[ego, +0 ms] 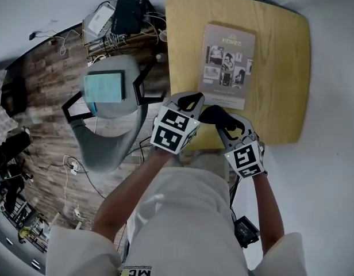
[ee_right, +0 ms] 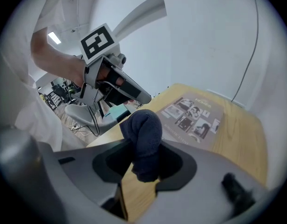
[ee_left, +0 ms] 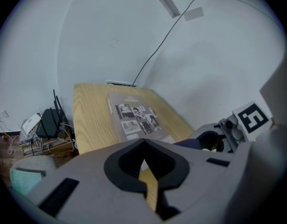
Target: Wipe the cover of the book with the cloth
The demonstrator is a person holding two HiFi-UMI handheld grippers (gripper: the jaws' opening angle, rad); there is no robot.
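A grey book (ego: 227, 65) with photos on its cover lies flat on the yellow wooden table (ego: 280, 68), toward the far left. It also shows in the left gripper view, book (ee_left: 136, 117), and in the right gripper view, book (ee_right: 194, 118). My right gripper (ego: 224, 122) is shut on a bunched dark blue cloth (ego: 214, 115), held just short of the book's near edge. The cloth (ee_right: 143, 139) sticks up between the jaws of the right gripper (ee_right: 142, 164). My left gripper (ego: 189, 100) hovers at the table's near left edge, shut and empty, left gripper (ee_left: 143, 146).
A grey chair (ego: 108, 125) with a teal notebook (ego: 105, 88) on its seat stands left of the table. A black router (ego: 126, 15) and tangled cables lie on the wooden floor at the back left. White wall surrounds the table's far and right sides.
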